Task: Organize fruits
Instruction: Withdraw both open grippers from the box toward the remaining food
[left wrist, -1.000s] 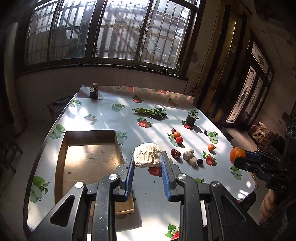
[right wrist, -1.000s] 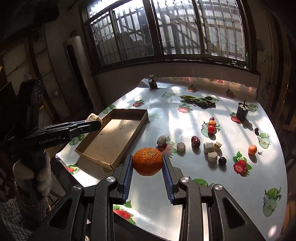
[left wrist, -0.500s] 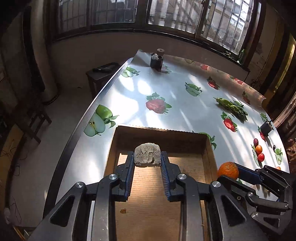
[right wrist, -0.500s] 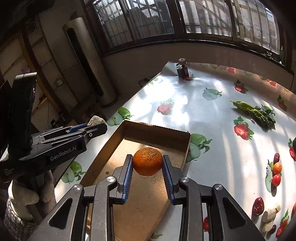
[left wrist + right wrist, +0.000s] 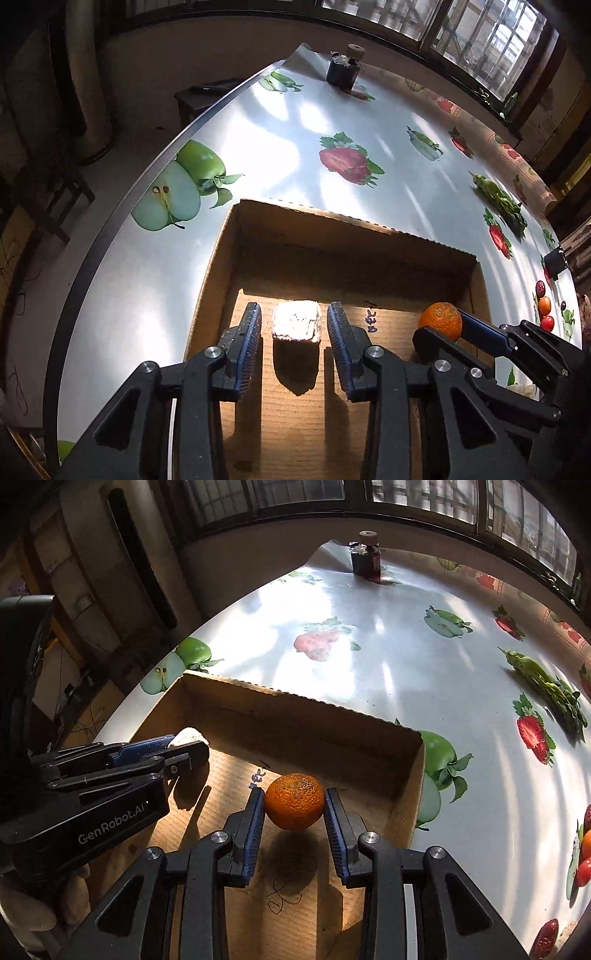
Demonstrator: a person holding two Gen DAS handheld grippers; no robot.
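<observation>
A shallow cardboard box lies on the table. My left gripper is open inside it, with a pale rough chunk between the jaws and gaps on both sides; the chunk seems to rest on the box floor. In the right wrist view the chunk peeks past the left gripper's fingers. My right gripper is shut on an orange, held just above the box floor. The orange also shows in the left wrist view.
The tablecloth has printed fruit pictures. A dark jar stands at the far end. Green vegetables lie to the right. Small red and orange fruits sit at the right edge. The table edge runs along the left.
Both grippers have moved lower into the box. The left gripper's jaws have opened and let go of the pale chunk. The right gripper still holds the orange.
</observation>
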